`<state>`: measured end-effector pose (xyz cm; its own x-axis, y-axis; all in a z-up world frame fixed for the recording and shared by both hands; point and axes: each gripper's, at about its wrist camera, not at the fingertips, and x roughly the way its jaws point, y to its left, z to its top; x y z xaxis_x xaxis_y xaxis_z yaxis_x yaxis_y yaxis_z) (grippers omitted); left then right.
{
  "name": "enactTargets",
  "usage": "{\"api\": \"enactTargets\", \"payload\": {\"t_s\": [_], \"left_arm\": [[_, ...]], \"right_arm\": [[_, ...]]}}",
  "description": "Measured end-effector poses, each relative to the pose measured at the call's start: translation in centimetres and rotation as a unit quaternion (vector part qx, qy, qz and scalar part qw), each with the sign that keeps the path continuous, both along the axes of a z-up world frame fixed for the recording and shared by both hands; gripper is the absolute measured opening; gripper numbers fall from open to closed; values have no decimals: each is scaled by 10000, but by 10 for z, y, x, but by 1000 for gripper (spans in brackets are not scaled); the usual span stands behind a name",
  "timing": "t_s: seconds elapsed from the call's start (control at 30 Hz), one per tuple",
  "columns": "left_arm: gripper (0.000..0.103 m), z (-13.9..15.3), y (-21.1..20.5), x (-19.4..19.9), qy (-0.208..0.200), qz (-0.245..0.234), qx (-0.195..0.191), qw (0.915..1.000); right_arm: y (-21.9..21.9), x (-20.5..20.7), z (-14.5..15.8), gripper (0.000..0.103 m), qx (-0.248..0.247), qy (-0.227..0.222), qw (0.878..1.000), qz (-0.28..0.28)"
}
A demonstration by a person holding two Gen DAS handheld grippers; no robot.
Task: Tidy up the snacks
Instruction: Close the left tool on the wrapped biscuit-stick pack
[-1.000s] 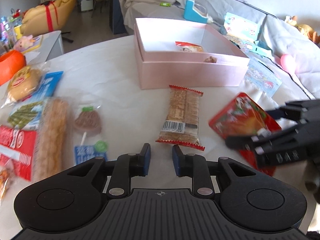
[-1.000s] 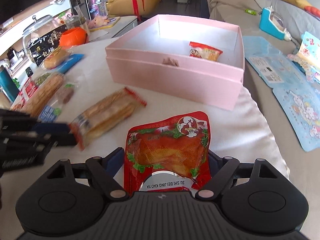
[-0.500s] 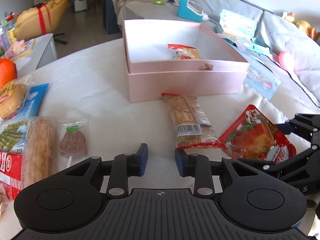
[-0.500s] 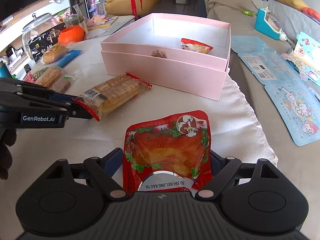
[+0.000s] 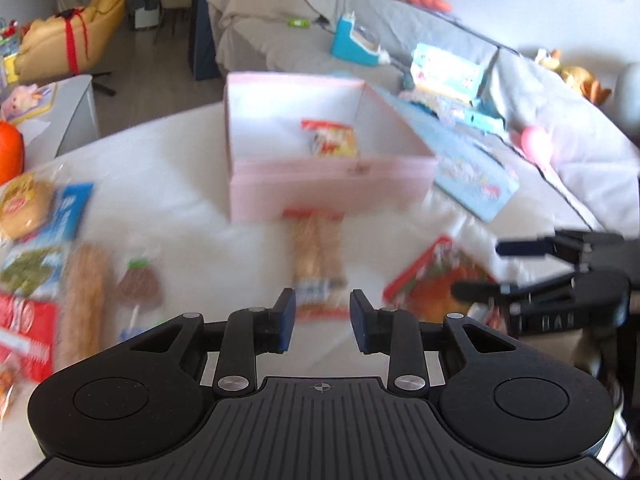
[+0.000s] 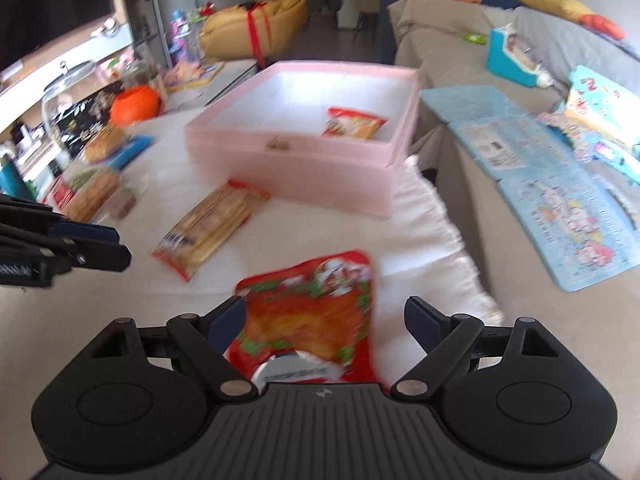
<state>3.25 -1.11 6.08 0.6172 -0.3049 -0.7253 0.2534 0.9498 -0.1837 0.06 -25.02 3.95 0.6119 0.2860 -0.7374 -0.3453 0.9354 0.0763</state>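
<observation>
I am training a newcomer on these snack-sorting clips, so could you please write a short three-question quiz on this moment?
1. True or false: the pink box has no snacks in it.
2. Which snack lies between the fingers of the right gripper? A) the long cracker pack B) the red pouch C) the lollipop
3. Fill in: the long cracker pack lies on the white cloth, just in front of the ____.

Key:
1. False: a small red and orange packet lies inside.
2. B: the red pouch; the fingers stand wide, and the right one is clear of it.
3. Pink box.
</observation>
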Motion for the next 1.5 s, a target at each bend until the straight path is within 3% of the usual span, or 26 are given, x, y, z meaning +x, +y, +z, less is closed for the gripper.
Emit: {"api": "enactTargets", "payload": {"t_s": [0.1, 0.23, 0.3, 0.5, 0.67, 0.73, 0.93, 1.13, 1.33, 1.5], "left_arm": [[34, -8, -25, 24, -2, -43, 145, 9999], [37, -28, -47, 53, -170, 68, 897, 9958], [41, -32, -47, 61, -136, 78, 895, 9959], [39, -33, -35, 42, -136, -133, 833, 9963], [39, -31, -23, 20, -130, -69, 1263, 9919], [39, -30, -20, 20, -10, -50, 1210, 9926], [47, -41, -20, 32, 348, 73, 1064, 9937], [46, -43, -20, 33, 197, 26, 1064, 9941], [45, -45, -17, 4, -45, -119, 986, 9950], [45, -45, -8, -2, -10, 39, 714, 9974]], "right_arm": [[-7, 4, 1, 87, 39, 58, 9999, -138], [-7, -5, -3, 87, 109, 205, 9997, 37], [-2, -11, -5, 87, 29, 201, 9997, 149], [9, -7, -21, 90, -54, 404, 9991, 78], [34, -10, -28, 97, -494, 239, 9984, 112], [39, -16, -31, 98, -520, -32, 9985, 172], [32, -18, -38, 103, -239, -255, 9994, 73], [32, -15, -36, 103, -249, -131, 9995, 120], [34, -7, -33, 102, -305, 51, 9991, 281], [38, -9, -28, 90, -441, 127, 9981, 421]]}}
